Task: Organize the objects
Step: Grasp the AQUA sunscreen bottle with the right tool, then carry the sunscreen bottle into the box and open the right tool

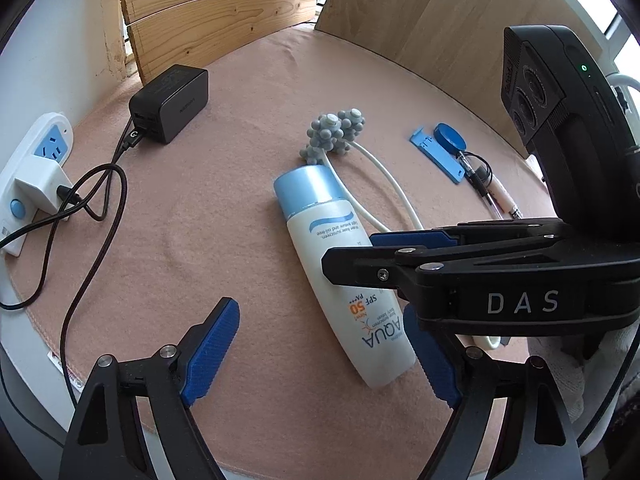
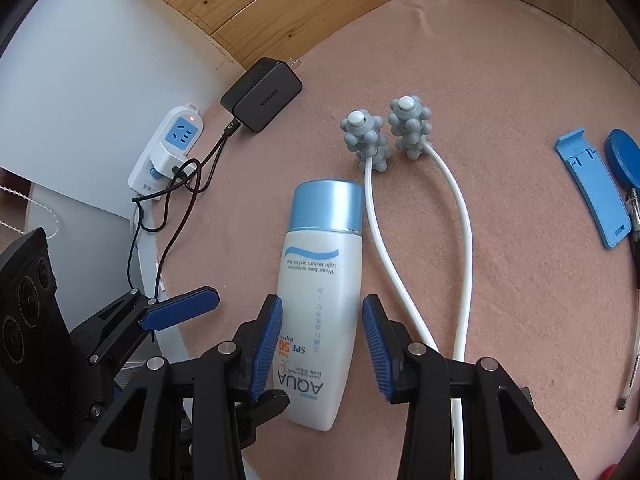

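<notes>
In the lower centre of the right wrist view, the right hand-held gripper (image 2: 320, 344) straddles the sunscreen bottle (image 2: 320, 300) lying on the table (image 2: 500, 100), pads seemingly not yet pressing; closing squarely on its flat sides should avoid snagging the white massager (image 2: 416, 208), while the left hand-held gripper (image 1: 320, 360) hangs wide open, empty.

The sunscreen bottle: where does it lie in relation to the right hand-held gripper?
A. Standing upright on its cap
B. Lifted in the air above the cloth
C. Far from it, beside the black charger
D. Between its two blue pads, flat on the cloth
D: in the right wrist view the sunscreen bottle lies flat on the pink cloth, with the right hand-held gripper astride it, one blue pad on each side.
</notes>
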Tool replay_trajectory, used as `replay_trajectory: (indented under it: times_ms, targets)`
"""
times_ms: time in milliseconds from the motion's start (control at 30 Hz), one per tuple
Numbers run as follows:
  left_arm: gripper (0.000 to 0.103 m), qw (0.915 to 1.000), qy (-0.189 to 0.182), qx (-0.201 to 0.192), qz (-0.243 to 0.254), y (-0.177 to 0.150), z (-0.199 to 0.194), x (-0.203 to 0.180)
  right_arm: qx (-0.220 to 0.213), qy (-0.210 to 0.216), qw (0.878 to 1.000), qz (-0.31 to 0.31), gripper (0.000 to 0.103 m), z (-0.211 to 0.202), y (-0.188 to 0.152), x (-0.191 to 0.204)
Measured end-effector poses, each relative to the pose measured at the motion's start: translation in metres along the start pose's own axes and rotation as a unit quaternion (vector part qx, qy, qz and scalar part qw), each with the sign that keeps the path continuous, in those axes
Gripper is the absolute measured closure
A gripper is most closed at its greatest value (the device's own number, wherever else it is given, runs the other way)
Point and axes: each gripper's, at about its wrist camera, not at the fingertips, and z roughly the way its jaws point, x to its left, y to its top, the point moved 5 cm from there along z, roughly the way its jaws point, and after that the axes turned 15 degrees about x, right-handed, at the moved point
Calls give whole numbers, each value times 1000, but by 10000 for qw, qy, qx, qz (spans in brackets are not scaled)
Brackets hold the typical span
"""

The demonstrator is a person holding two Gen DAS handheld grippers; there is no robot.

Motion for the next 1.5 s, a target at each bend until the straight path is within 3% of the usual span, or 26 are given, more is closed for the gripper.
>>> replay_trajectory:
  times_ms: [100, 300, 600, 833, 1167, 1500]
  targets:
    - [22, 10000, -49, 20, 52, 10, 5, 0, 24, 31, 10000, 21, 65, 3, 4, 1]
    - [42, 9993, -317, 157, 141, 21, 14, -3, 100, 39, 9999, -18, 65, 11, 7, 5]
    - [43, 9982, -545, 220, 151, 15, 18, -16, -13, 127, 9997, 208, 66, 7, -2, 2]
    - [45, 9957, -738, 319, 462, 7, 21, -53, -432, 484, 9950, 759, 72, -15, -33, -20]
    - [45, 9862, -942, 202, 1345, 12, 8, -150, -1124, 359, 9837, 1356, 72, -75, -84, -62]
    - [45, 9628, -1307, 275, 2350, 3, 16, -283, -1912, 129, 9568, 2188, 72, -152, -166, -133]
